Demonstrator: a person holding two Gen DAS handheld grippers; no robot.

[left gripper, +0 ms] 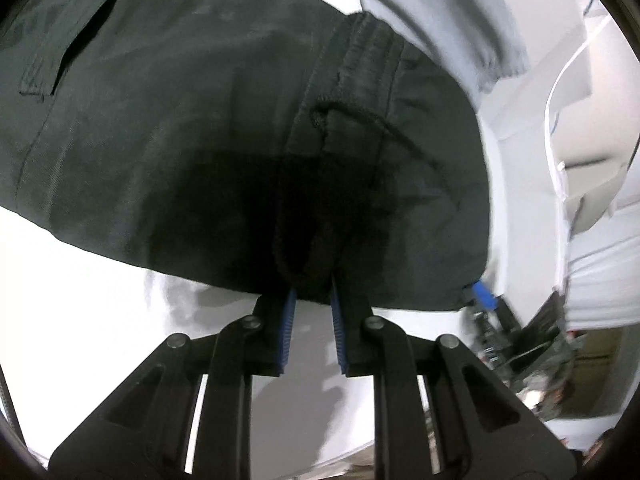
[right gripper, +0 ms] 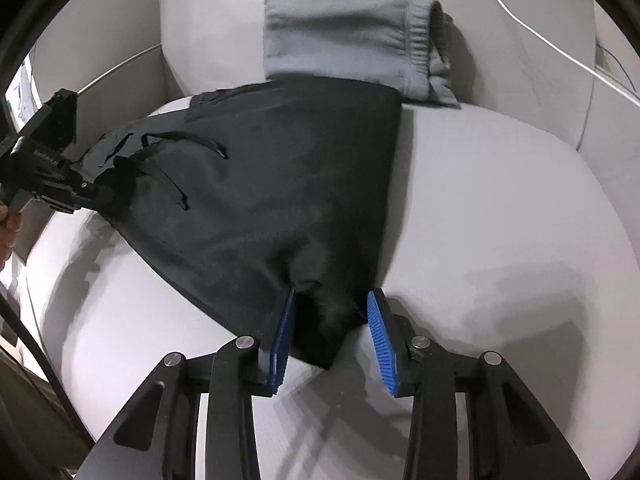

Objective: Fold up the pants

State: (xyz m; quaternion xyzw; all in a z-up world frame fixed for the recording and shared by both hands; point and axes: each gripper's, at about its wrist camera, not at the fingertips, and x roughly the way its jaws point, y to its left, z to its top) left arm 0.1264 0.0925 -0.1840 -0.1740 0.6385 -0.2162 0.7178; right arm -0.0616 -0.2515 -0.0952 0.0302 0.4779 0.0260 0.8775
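Between both grippers' fingers (right gripper: 378, 320), black pants (right gripper: 280, 184)

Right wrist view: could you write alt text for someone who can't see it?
Dark pants lie on a white table, one corner between the right gripper's blue pads. The left gripper pinches the far edge; grey folded pants sit behind.

Bright, even light from above, seen through two fisheye lenses.
We see both views bend and go black at the corners; soft shadows fall on the white counter (right gripper: 500, 208), a deep one darkens the black pants (left gripper: 200, 120), and motion blur smears the grey garment (left gripper: 448, 16) and the left view's right edge.
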